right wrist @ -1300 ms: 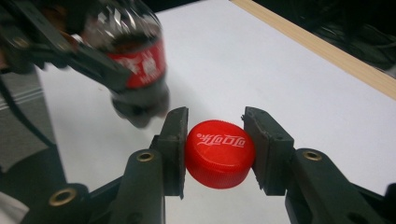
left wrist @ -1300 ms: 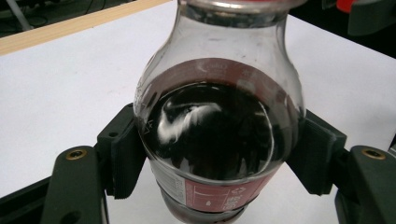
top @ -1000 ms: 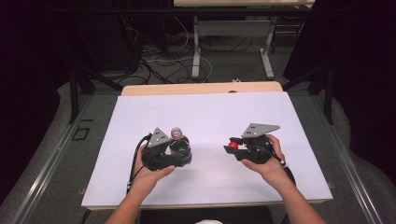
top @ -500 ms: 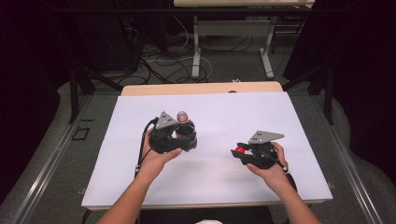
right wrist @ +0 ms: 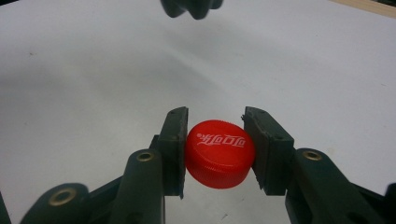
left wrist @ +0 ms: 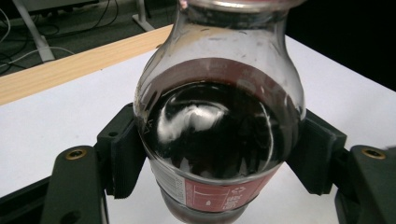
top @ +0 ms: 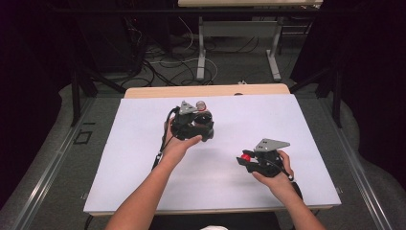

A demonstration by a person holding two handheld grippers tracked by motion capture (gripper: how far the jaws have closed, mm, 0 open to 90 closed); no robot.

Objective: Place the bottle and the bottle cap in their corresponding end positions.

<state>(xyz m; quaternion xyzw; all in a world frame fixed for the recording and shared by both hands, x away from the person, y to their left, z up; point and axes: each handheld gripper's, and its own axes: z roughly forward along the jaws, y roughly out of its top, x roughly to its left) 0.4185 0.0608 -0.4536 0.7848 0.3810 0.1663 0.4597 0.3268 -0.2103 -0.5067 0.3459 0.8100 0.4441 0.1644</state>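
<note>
With the clear glass bottle of dark cola (left wrist: pixel 217 135) clamped by the left claw (top: pixel 194 125) toward the far left of the white counter (top: pixel 119 158) and the round red plastic cap (right wrist: pixel 219 153) pinched by the right claw (top: pixel 250 160) at near right, spillage could be caused by tilting the uncapped bottle.

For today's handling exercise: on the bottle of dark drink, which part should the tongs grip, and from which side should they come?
Grip the bottle at its round lower body just above the red label, coming in level from the side, one jaw on each flank. The left tongs do this now: the bulge fills the jaws, whereas the narrowing neck above would likely slip.
</note>
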